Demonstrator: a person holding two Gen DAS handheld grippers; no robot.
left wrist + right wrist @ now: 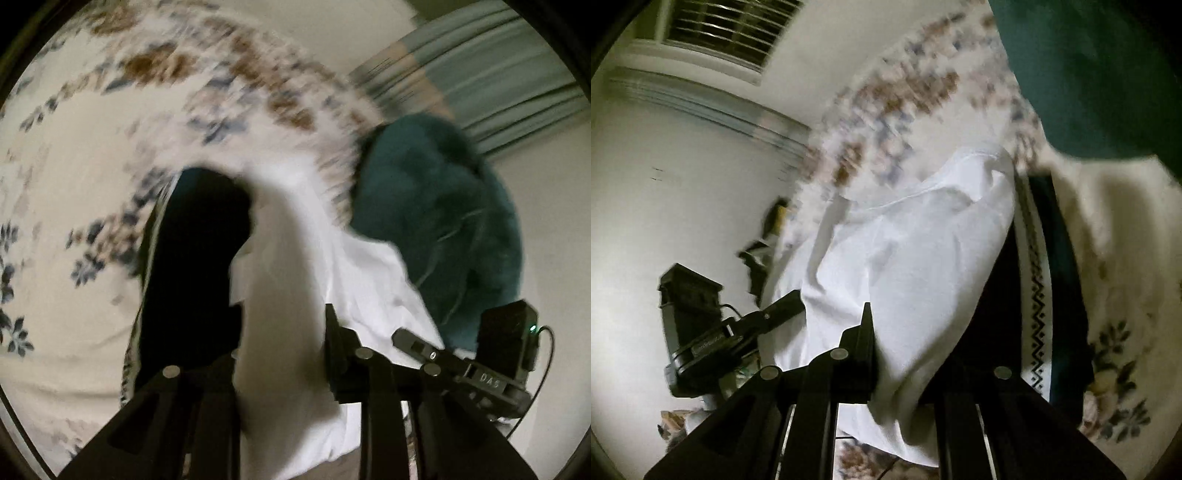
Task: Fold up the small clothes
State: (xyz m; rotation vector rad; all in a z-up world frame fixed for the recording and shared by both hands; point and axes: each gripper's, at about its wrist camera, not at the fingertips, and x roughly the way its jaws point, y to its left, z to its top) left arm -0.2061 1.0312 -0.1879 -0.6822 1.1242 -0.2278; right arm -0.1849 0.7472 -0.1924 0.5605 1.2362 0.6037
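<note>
here both the left gripper [280, 354] and right gripper [905, 354] pinch the white garment [905, 251] above the floral bedspread [74, 147].

A floral bedspread [92, 155] in cream with brown and blue-grey flowers covers the bed, much of it smeared by motion blur. A teal fuzzy blanket [436, 206] lies bunched on it at the far right in the left wrist view. Beyond it hang pale blue-grey pleated curtains [491, 62]. In the right wrist view, a window with slatted blinds [727, 26] sits in a white wall [683, 192], far left.
</note>
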